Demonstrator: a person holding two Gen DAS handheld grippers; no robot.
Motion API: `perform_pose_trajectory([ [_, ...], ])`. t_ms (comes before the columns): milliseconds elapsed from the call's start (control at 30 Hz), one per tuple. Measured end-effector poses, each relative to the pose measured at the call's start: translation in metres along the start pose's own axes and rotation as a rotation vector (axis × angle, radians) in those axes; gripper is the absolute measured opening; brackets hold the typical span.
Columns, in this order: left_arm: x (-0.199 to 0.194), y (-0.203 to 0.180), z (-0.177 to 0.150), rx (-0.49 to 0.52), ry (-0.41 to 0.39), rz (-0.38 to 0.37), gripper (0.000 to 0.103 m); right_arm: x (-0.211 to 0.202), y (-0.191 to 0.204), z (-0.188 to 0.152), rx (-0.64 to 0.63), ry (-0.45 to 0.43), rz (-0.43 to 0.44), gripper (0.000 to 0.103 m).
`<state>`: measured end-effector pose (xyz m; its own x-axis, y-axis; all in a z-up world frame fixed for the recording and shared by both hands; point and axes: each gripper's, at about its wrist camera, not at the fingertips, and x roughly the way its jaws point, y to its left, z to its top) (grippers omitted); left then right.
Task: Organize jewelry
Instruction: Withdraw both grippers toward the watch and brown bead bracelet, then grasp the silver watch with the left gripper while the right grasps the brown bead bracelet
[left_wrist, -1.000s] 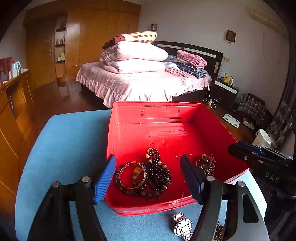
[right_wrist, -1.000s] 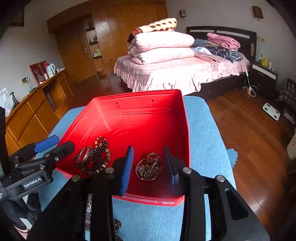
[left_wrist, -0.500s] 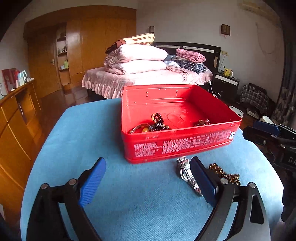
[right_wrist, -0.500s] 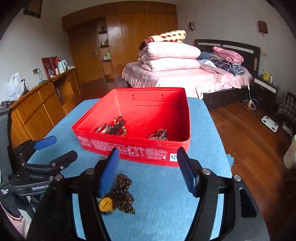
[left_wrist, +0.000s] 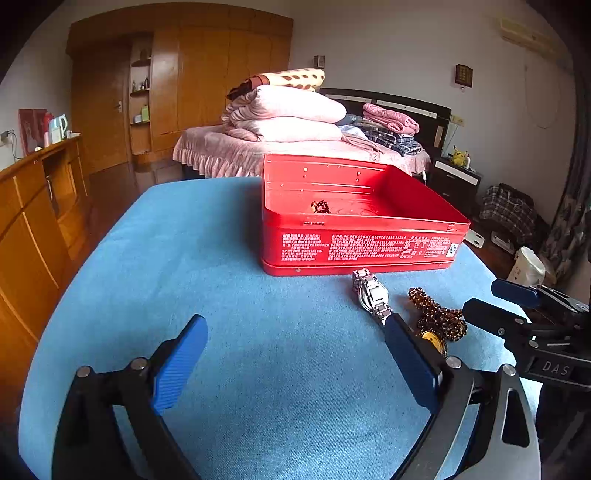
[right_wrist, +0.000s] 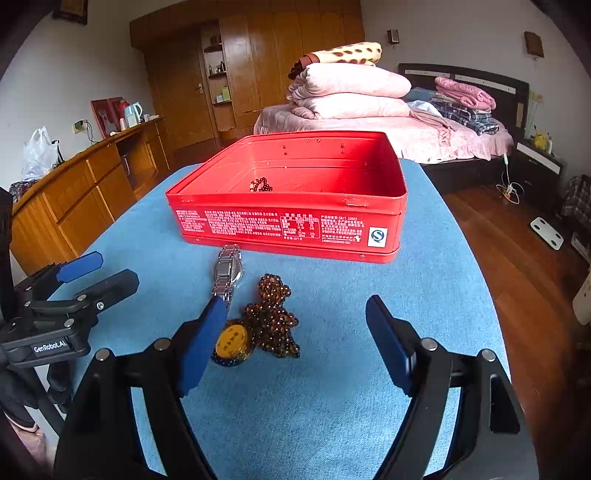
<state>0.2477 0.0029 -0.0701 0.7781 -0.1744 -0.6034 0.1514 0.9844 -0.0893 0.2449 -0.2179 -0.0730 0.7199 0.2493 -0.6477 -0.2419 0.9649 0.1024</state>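
Note:
A red tin box (left_wrist: 362, 247) (right_wrist: 288, 225) stands on the blue-covered table (left_wrist: 221, 258), with dark beads (left_wrist: 320, 206) (right_wrist: 261, 184) showing over its rim. In front of it lie a silver watch (left_wrist: 371, 295) (right_wrist: 227, 271) and a brown bead necklace (left_wrist: 437, 317) (right_wrist: 271, 317) with a yellow pendant (right_wrist: 232, 341). My left gripper (left_wrist: 293, 325) (right_wrist: 114, 269) hovers over bare cloth left of the watch, jaws opening, nothing between them. My right gripper (right_wrist: 295, 306) (left_wrist: 482, 297) is low behind the necklace, jaws opening; the beads lie ahead, untouched.
A bed (right_wrist: 388, 125) piled with pink bedding stands beyond the table. Wooden cabinets (left_wrist: 33, 206) run along the left, with a kettle on top. Wooden floor (right_wrist: 517, 258) drops away past the table's right edge. Bare blue cloth spreads left of the tin.
Both grippers drew back from over the tin's inside to the near side of the table and sank lower. Both jaws spread wider, the right one by much more.

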Motion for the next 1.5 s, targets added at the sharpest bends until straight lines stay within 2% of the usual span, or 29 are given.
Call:
perform_pose_trajectory([
  [100, 0.003, 0.005, -0.003, -0.024, 0.014, 0.009, 0.094, 0.005, 0.005, -0.002, 0.0, 0.014, 0.011, 0.076],
  [500, 0.007, 0.014, -0.005, -0.07, 0.038, 0.031, 0.094, 0.033, 0.018, -0.003, -0.014, 0.109, -0.036, 0.076],
  [633, 0.007, 0.013, -0.006, -0.066, 0.041, 0.032, 0.094, 0.041, 0.02, -0.004, -0.009, 0.151, -0.001, 0.065],
  [800, 0.008, 0.012, -0.006, -0.059, 0.048, 0.034, 0.094, 0.049, 0.025, 0.002, -0.009, 0.177, -0.006, 0.064],
  [867, 0.008, 0.012, -0.007, -0.057, 0.048, 0.035, 0.094, 0.049, 0.027, 0.002, -0.023, 0.177, -0.015, 0.059],
  [933, 0.008, 0.012, -0.007, -0.058, 0.05, 0.033, 0.094, 0.047, 0.029, 0.001, -0.03, 0.174, -0.013, 0.047],
  [967, 0.009, 0.012, -0.007, -0.059, 0.052, 0.033, 0.094, 0.047, 0.029, 0.001, -0.026, 0.173, -0.011, 0.045],
  [1000, 0.009, 0.012, -0.007, -0.06, 0.055, 0.032, 0.094, 0.046, 0.027, 0.001, -0.021, 0.171, 0.003, 0.037],
  [1033, 0.009, 0.013, -0.008, -0.061, 0.057, 0.03, 0.094, 0.045, 0.025, 0.001, -0.015, 0.17, 0.016, 0.034],
  [1267, 0.011, 0.014, -0.007, -0.062, 0.069, 0.019, 0.094, 0.034, 0.013, 0.0, 0.006, 0.147, 0.043, 0.026],
  [1300, 0.011, 0.011, -0.007, -0.054, 0.069, 0.016, 0.094, 0.031, 0.009, 0.0, 0.012, 0.138, 0.043, 0.018],
  [1500, 0.018, -0.01, 0.004, -0.02, 0.076, -0.046, 0.094, 0.022, -0.014, -0.001, 0.068, 0.124, 0.015, 0.017],
])
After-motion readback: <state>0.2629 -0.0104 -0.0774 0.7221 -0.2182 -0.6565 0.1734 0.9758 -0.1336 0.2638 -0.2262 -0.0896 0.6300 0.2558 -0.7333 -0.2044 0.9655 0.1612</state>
